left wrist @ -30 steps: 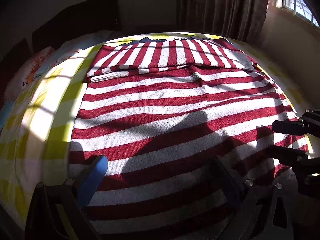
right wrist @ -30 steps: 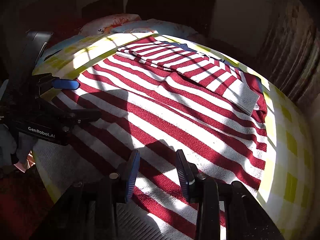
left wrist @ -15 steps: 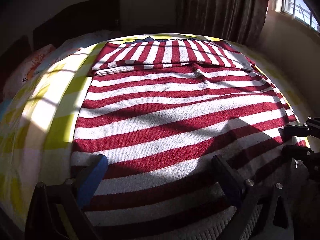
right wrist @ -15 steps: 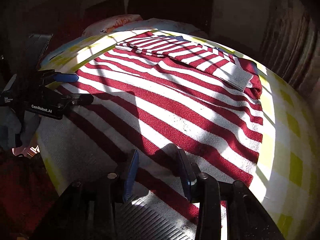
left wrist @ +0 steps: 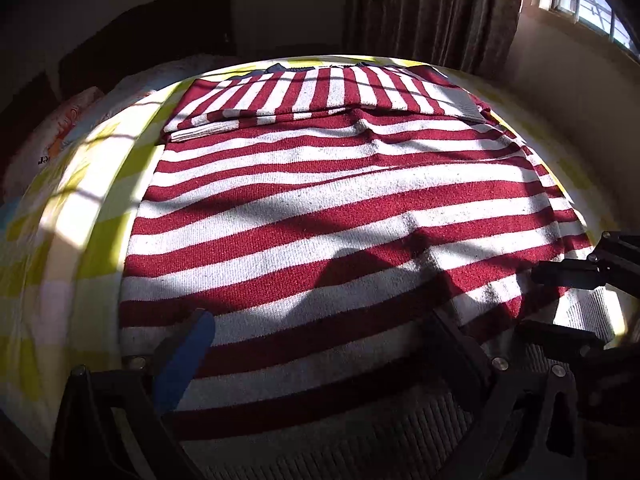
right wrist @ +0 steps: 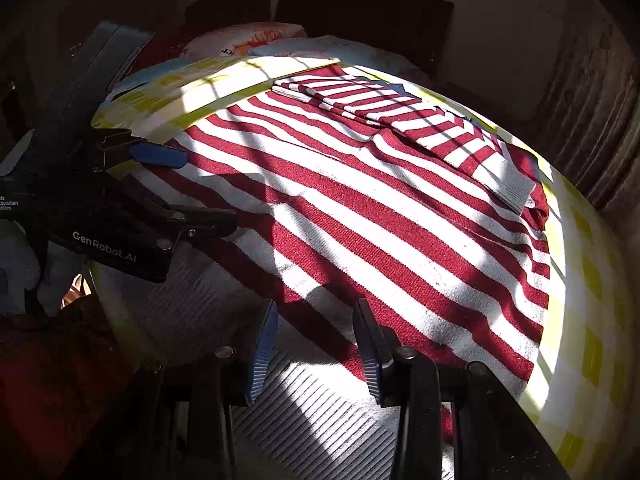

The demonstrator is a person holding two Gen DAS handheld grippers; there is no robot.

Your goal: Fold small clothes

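The left claw (left wrist: 316, 354) stands with its fingers wide apart, holding nothing, and has drawn back toward the near edge of the bed (left wrist: 68, 216), so the ribbed hem (left wrist: 360, 432) of the striped sweater (left wrist: 340, 208) now lies under it. The sweater is spread flat across the bed, sleeves folded over at the far end. The right claw (right wrist: 314, 350), fingers also apart and empty, has likewise retreated to the hem. Probably both are lining up to pinch the hem for the next fold.
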